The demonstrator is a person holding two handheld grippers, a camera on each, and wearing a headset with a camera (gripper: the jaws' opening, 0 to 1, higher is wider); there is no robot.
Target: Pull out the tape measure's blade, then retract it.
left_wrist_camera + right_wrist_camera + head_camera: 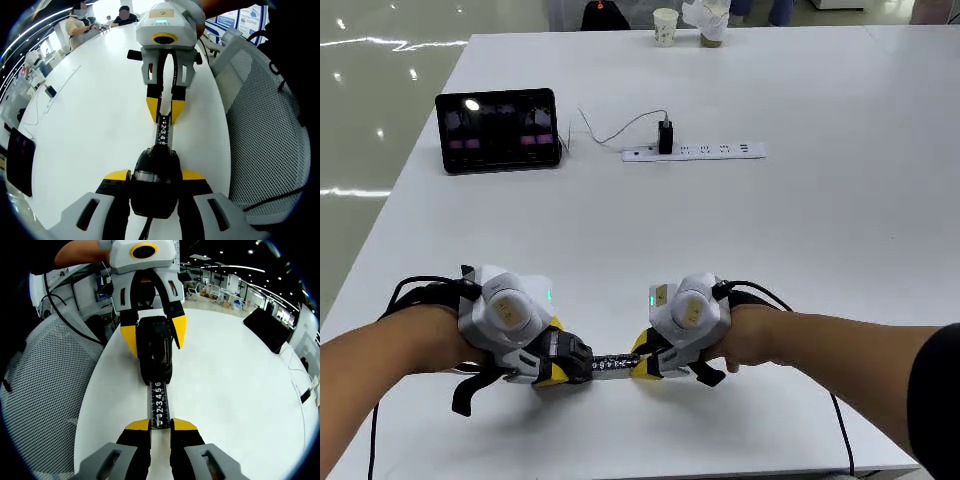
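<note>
At the near edge of the white table [790, 230], the left gripper [558, 362] has its jaws clenched around the black tape measure case [577, 358]. A short length of blade [615, 362] runs right from the case, numbers facing up. The right gripper [642, 364] grasps the blade's free end between its yellow-tipped jaws. On the far part of the table, a tablet [498, 130] stands left of a power strip [695, 152].

The right gripper [160, 426] pinches the tip of a short black numbered blade [159, 402] above the white table [230, 385]. Opposite, the left gripper [154, 339] clamps the black tape measure case [155, 357].
</note>
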